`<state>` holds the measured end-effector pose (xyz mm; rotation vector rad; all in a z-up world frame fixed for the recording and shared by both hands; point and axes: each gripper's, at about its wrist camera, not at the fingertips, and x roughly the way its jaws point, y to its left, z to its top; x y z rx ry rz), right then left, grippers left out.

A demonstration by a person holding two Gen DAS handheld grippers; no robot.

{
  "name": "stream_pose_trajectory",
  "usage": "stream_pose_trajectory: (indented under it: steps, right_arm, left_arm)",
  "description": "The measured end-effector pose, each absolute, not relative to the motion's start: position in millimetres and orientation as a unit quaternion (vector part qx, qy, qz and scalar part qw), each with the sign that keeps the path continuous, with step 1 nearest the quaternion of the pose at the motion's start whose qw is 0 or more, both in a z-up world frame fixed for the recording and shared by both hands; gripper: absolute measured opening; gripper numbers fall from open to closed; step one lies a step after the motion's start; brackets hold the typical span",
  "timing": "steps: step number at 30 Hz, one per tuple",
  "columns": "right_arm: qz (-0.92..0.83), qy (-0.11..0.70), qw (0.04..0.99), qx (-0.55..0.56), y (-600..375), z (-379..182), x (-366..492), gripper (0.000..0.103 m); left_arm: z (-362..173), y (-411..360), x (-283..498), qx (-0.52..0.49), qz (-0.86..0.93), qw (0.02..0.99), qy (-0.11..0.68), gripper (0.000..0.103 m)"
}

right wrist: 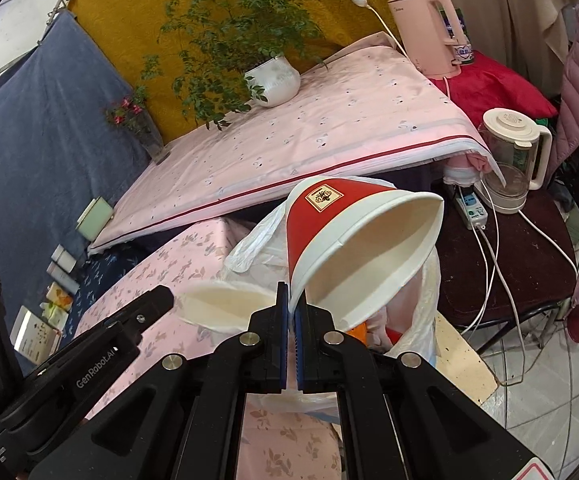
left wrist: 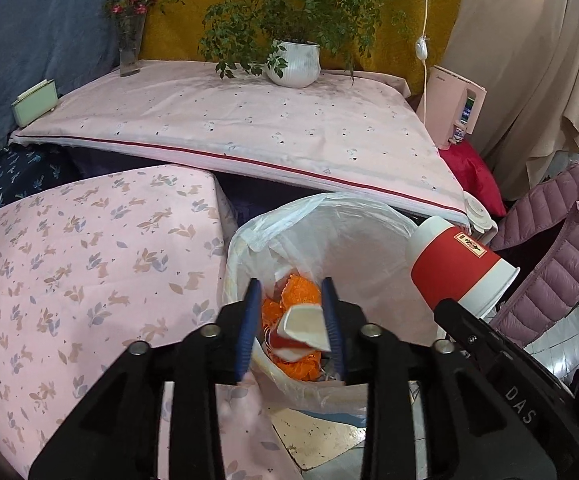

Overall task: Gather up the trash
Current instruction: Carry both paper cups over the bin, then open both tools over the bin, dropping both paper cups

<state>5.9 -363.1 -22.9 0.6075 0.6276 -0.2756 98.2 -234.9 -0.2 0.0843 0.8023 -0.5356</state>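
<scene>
The left tongs [left wrist: 292, 312] stand parted over the mouth of the lined trash bin [left wrist: 245, 240], grasping nothing — a crumpled red-and-white cup [left wrist: 301, 330] sits between the blue pads in the left wrist view but appears to lie lower down in the bin, on top of orange scraps [left wrist: 301, 288]. The right tongs [right wrist: 291, 300] are clenched on the rim of a second red paper cup [right wrist: 353, 240], which is tipped on its side, mouth towards the camera, just beside and above the bin's far edge. The risk lies with this second cup: it is pinched only by a thin strip of rim, so it could twist or slip out, and if let go where it hangs now it may strike the bin's edge and bounce to the floor. The loose white liner [left wrist: 273, 220] could also snag the cup — or fold inwards. The two tongs are close together, so a clash is possible.
</scene>
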Motion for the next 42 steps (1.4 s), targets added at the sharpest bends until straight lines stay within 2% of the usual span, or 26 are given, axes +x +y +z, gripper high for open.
stream_pose_trajectory:
  steps: [10, 15, 18, 23, 26, 27, 30, 37, 42]
  right_arm:
    - [-0.121, 0.312, 0.896, 0.291, -357, -28, 13, 0.003]
    - [-0.115, 0.316, 0.897, 0.287, -351, -28, 19, 0.004]
    - [-0.111, 0.317, 0.898, 0.284, -348, -27, 24, 0.010]
    - [-0.106, 0.319, 0.901, 0.275, -341, -25, 31, 0.011]
    - [-0.106, 0.317, 0.903, 0.271, -338, -24, 34, 0.014]
    - [-0.107, 0.316, 0.903, 0.271, -338, -23, 36, 0.016]
    - [-0.111, 0.317, 0.903, 0.269, -338, -22, 40, 0.034]
    - [-0.108, 0.317, 0.905, 0.263, -335, -18, 40, 0.034]
    - [-0.112, 0.326, 0.910, 0.231, -321, -12, 38, 0.034]
  left_arm:
    - [-8, -226, 103, 0.045, -0.239, 0.886, 0.394, 0.040]
    - [-10, -218, 104, 0.044, -0.228, 0.888, 0.398, 0.053]
    - [-11, -212, 105, 0.046, -0.221, 0.890, 0.397, 0.055]
    - [-14, -197, 109, 0.039, -0.207, 0.891, 0.402, 0.059]
    - [-16, -188, 112, 0.033, -0.196, 0.893, 0.405, 0.064]
    - [-16, -185, 113, 0.032, -0.193, 0.893, 0.405, 0.065]
    - [-16, -177, 114, 0.025, -0.186, 0.894, 0.406, 0.066]
    - [-17, -171, 115, 0.022, -0.180, 0.895, 0.408, 0.066]
    - [-15, -170, 109, 0.031, -0.177, 0.897, 0.404, 0.071]
